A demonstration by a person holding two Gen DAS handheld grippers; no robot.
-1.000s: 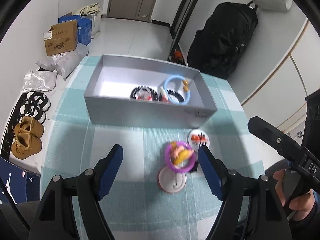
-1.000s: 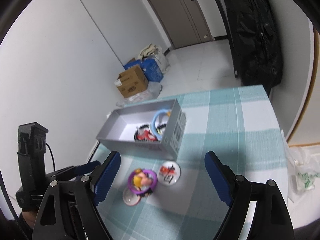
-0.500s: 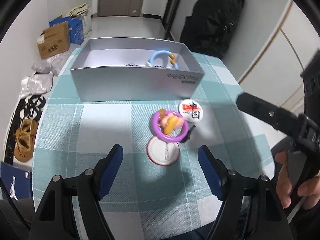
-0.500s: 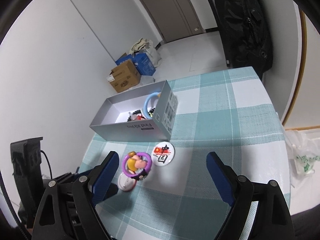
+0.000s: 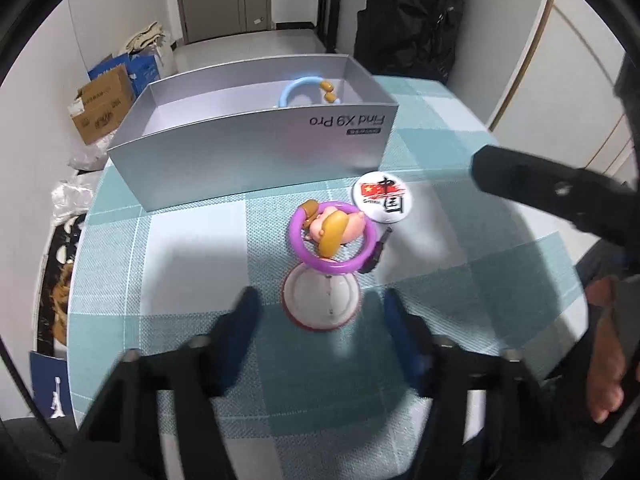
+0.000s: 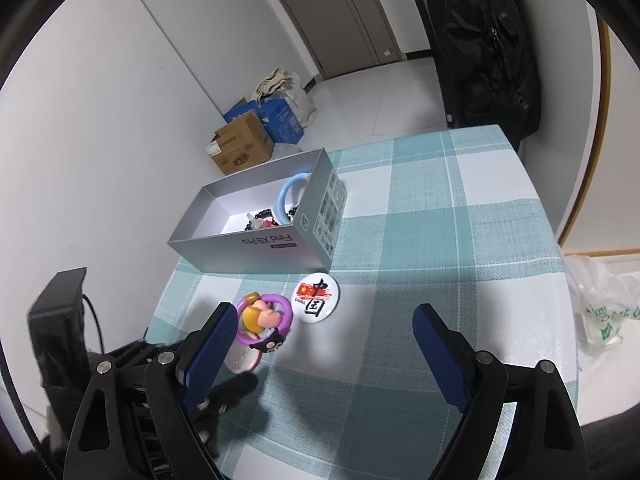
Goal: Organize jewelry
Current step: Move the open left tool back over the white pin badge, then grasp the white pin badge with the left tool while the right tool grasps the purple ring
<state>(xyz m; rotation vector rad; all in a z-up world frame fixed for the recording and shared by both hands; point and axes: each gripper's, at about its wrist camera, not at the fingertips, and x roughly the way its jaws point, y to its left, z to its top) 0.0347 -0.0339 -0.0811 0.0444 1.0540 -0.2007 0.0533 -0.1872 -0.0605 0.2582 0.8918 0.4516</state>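
Purple ring with a small pink-and-yellow figure inside it is seen on the checked surface, resting partly on a white round badge lying face down. A small black piece touches the ring's right side. Just beside it, toward the box, a white badge with a red flag print is laid flat. Behind both, an open grey box is set on the surface; a blue ring with orange beads is seen inside at its right end, and in the right wrist view dark beads and something red are made out on the box floor next to the blue ring.

The left gripper is pointed steeply down, just short of the face-down badge; its jaws are closing, blurred, with the near edge of that badge roughly between the tips, pads not pressed on anything. The right gripper is held wide apart over the surface, nothing between its fingers; its left finger overlaps the purple ring in view, contact cannot be told. A hand is seen at the right edge on the other gripper's handle.

On the floor beyond: cardboard box, blue box, black bag, plastic bag at right.
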